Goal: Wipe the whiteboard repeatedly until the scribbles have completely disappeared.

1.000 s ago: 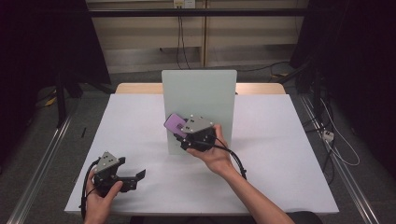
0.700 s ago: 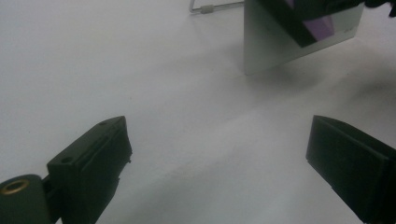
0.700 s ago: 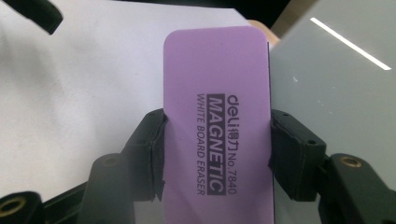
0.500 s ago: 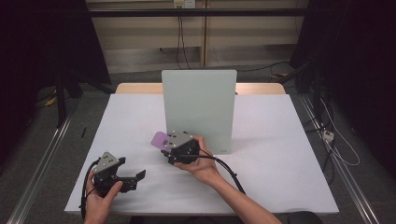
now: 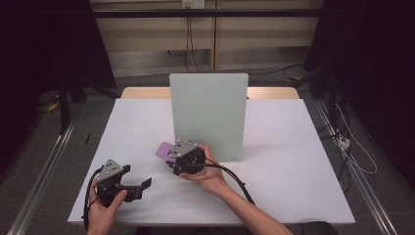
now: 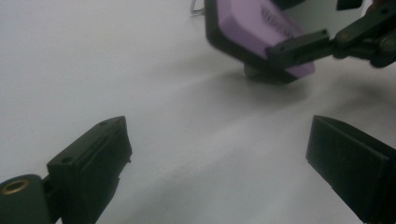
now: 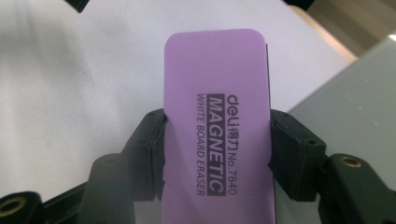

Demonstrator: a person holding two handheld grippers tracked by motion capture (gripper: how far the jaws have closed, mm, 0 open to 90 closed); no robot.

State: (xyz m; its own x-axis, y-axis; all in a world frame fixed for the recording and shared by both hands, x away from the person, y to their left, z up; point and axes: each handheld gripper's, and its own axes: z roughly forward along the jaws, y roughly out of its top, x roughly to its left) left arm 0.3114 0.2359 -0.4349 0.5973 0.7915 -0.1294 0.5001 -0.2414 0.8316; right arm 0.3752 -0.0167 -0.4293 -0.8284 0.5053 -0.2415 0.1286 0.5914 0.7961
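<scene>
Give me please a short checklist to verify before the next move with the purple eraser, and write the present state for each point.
1. Grip: the right gripper has both jaws pressed on the sides of the purple eraser. Ok.
2. Eraser level: in the left gripper view it hangs tilted, one corner low. Not ok if it must land flat.
3. Contact with the white table: touching or just above. Cannot tell.
4. Gap to the upright board: the eraser sits to its left front, apart. Ok.
5. Left gripper: jaws open, holding nothing, off to the side. Ok.
6. Right gripper's cable: trails back along the forearm. Ok.
</scene>
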